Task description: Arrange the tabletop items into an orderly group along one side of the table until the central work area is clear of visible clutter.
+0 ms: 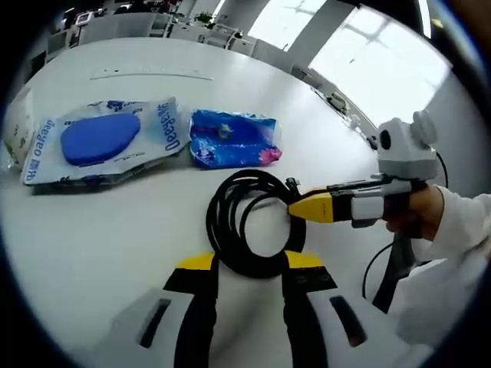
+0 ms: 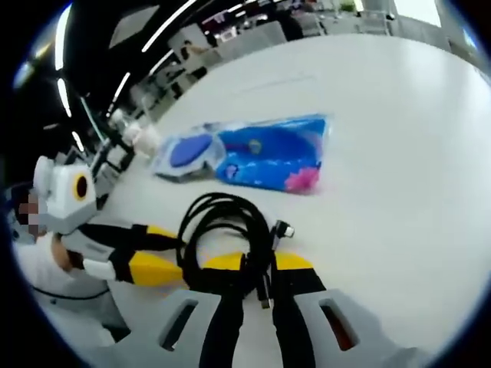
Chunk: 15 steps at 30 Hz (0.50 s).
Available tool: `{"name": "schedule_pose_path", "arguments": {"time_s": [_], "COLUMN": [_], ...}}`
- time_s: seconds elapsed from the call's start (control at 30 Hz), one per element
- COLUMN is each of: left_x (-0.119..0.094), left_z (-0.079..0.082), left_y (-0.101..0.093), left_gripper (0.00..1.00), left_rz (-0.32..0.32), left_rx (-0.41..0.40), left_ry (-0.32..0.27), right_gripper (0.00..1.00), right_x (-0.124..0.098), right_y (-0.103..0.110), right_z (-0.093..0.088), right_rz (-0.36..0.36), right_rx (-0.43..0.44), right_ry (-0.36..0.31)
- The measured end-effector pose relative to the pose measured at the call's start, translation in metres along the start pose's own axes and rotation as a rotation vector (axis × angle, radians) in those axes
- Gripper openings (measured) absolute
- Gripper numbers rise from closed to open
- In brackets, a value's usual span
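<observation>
White round table [image 1: 92,253] in an open-plan office, bright windows behind; it carries every item listed below.

Black cable [image 1: 245,222], coiled into a flat loop, lies on the table near the centre, just ahead of both grippers. The coil is slightly oval, with no clear pointing direction. In the right gripper view the cable [image 2: 222,238] shows a loose end with a small plug [image 2: 282,228] sticking out past the coil toward that view's right side (the left gripper view shows only a small dark stub there).

Right gripper [image 2: 249,272]: yellow-tipped jaws closed on the near edge of the coil, strands pinched between them. The left gripper view shows it from the side [image 1: 295,207], yellow tip at the coil's right edge, held by a person's hand [image 1: 418,215] in a white sleeve [image 1: 460,238].

Left gripper [image 1: 249,264]: jaws parted, straddling the near arc of the coil; whether they touch it cannot be told. In the right gripper view it [image 2: 165,257] comes in from the left, tips at the coil's left edge.

Blue packet [image 1: 232,138], crinkled, pink at one corner, lies beyond the coil, apart from it.

Clear bag [image 1: 103,142] with blue print and a blue oval item inside lies just beside the blue packet, long axis in line with it.

Pale bag [image 1: 17,126] at the table's left edge in the left gripper view; contents unclear.
</observation>
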<state>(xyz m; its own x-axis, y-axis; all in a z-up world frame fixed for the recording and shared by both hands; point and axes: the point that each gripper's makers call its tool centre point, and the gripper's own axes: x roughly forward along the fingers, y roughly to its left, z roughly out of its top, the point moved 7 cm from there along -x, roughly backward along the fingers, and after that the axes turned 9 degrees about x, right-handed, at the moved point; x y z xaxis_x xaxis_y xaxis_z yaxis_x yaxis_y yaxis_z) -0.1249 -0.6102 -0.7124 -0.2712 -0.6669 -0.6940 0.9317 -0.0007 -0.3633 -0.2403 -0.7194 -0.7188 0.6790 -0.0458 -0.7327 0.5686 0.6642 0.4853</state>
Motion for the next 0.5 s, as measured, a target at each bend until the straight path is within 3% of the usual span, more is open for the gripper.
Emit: {"name": "schedule_pose_path", "arguments": {"time_s": [0.2,0.33,0.5], "left_x": [0.0001,-0.0008,-0.0037], "left_z": [0.0000,-0.0007,-0.0021], "left_y": [-0.0003,-0.0002,0.0020], "left_gripper": [0.31,0.31,0.34], "left_rz": [0.001,0.007,0.015], "left_rx": [0.006,0.016,0.034], "left_ry": [-0.004,0.002,-0.008], "right_gripper": [0.11,0.14,0.17], "right_x": [0.0004,-0.0010,-0.0052], "right_y": [-0.0004,0.0000,-0.0001], "right_z": [0.0001,0.0021,0.0061], "right_rz": [-0.002,-0.015,-0.003], "right_rx": [-0.023,-0.096,-0.092], "right_ry": [-0.002,-0.011,-0.035]}}
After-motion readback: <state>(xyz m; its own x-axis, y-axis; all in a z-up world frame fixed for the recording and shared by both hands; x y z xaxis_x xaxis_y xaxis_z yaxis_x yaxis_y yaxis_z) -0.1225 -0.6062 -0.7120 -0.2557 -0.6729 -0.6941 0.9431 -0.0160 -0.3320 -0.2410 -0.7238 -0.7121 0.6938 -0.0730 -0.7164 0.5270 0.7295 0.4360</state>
